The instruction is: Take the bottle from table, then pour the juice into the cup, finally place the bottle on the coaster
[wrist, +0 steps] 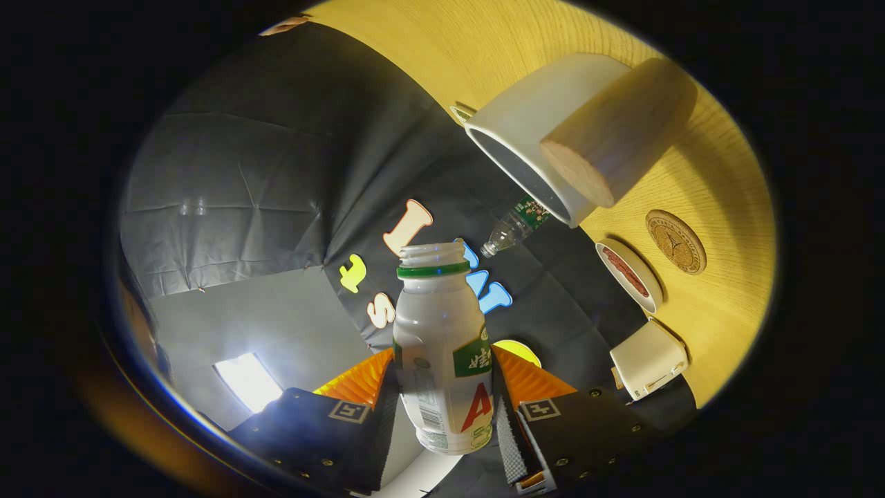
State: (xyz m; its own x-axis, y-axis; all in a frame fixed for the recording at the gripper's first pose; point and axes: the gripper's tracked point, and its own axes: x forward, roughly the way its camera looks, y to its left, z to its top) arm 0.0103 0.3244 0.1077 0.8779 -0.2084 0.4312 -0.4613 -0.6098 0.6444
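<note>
A small white juice bottle (442, 346) with a green neck ring, an uncapped mouth and a red-lettered label sits between my fingers. My gripper (442, 387) is shut on its body, one finger pressing each side. The whole view is rolled, so the wooden table (719, 207) stands on its side and the bottle is tipped over. Beyond the bottle's mouth and off to one side is the white cup (532, 124), its open rim facing the bottle. No stream of juice shows. The round cork coaster (675, 242) lies on the table past the cup.
A pale wooden cylinder (619, 131) stands in front of the cup. A small white dish (630, 277) with something red in it and a white box (648, 357) sit near the coaster. A clear plastic bottle (515, 225) stands behind the cup by the black cloth wall.
</note>
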